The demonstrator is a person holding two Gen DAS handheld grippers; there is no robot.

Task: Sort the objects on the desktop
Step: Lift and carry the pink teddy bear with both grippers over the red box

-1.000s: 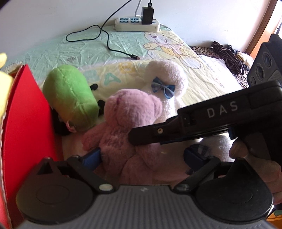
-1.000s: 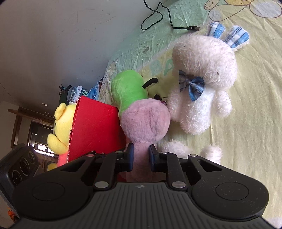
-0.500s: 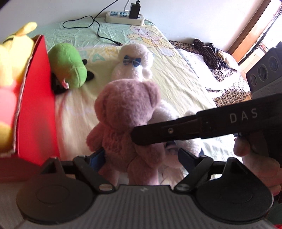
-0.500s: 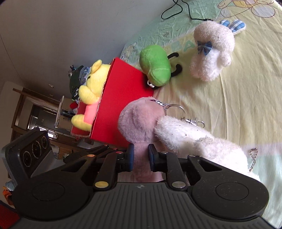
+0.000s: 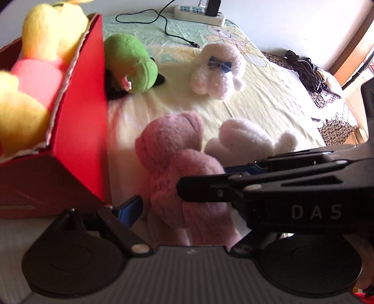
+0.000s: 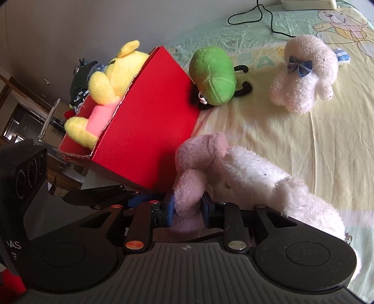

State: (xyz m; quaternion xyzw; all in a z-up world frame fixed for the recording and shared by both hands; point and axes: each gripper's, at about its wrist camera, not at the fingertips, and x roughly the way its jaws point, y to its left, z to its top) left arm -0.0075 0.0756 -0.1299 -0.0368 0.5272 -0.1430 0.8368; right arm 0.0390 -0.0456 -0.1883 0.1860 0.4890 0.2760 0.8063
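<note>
Right gripper (image 6: 186, 208): blue pads clamped on a limb of the pink teddy bear (image 6: 198, 163), holding it above the bed (image 6: 315, 140). A second ago the bear sat among the other toys; half a second ago it was already lifted, and it now hangs closer to the near corner of the red box (image 6: 149, 121).

Left gripper (image 5: 187, 210): jaws spread wide around the bear's lower body in the left wrist view, one blue pad showing at its left and clear of the fur; the right finger is hidden behind the right gripper's black body, which crosses the frame from the right. The spread looks much as it did in both earlier frames.

White plush toy (image 6: 261, 173): lies against the bear's right side, touching it, partly overlapping the right gripper's housing.

Red box: stands on the bed to the left of the bear, open at the top. The yellow plush bear (image 6: 112, 79) in a pink top lies inside it, far more in view than a second ago.

Green plush toy (image 5: 131, 63): on the bed, against the far right corner of the box, unmoved.

White rabbit with blue bow (image 5: 217, 70): on the bed to the right of the green toy, well apart from the bear, unmoved.

Power strip (image 5: 198, 11): at the far edge of the bed, with a black cable (image 5: 163, 21) trailing toward the toys.
</note>
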